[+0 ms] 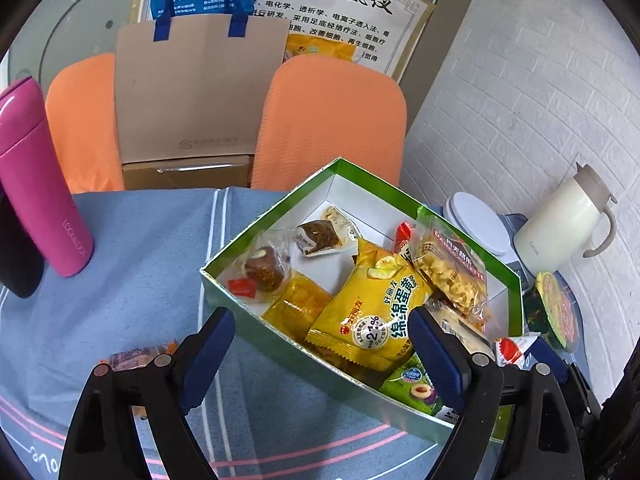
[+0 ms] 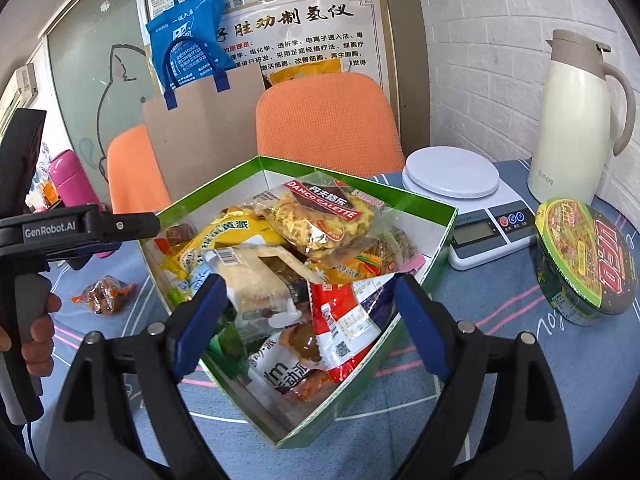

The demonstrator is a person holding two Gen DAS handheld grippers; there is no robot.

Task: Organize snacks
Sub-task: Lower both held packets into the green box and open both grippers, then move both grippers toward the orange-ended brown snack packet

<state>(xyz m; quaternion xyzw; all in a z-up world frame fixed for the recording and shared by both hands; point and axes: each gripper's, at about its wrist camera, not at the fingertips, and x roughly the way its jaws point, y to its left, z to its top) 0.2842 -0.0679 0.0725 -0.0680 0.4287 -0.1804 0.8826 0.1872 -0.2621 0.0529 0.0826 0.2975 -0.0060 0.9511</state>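
Most snacks are sitting in green box [image 2: 436, 248]; one orange packet [image 2: 105, 289] is remaining on counter [image 1: 140, 248]; both tongs [image 1: 322, 346] [image 2: 308, 322] are gaping empty.

The tall pink insulated bottle [image 1: 38, 184] on the left carries "LOCK&LOCK" in white up its side. The clear packet of yellow biscuits [image 2: 320, 220] in the green cardboard box [image 2: 442, 236] reads "DANCO CALETTE" on a red band. The yellow snack bag [image 1: 372, 316] shows "2.1%" in a white circle (smaller print unreadable). The cream thermal jug [image 2: 572, 120] at far right is marked "SUPOR" near its base. The black left hand-held gripper [image 2: 80, 232] bears "GenRobot.AI". The far white poster [image 2: 304, 40] is headed with large yellow Chinese characters.
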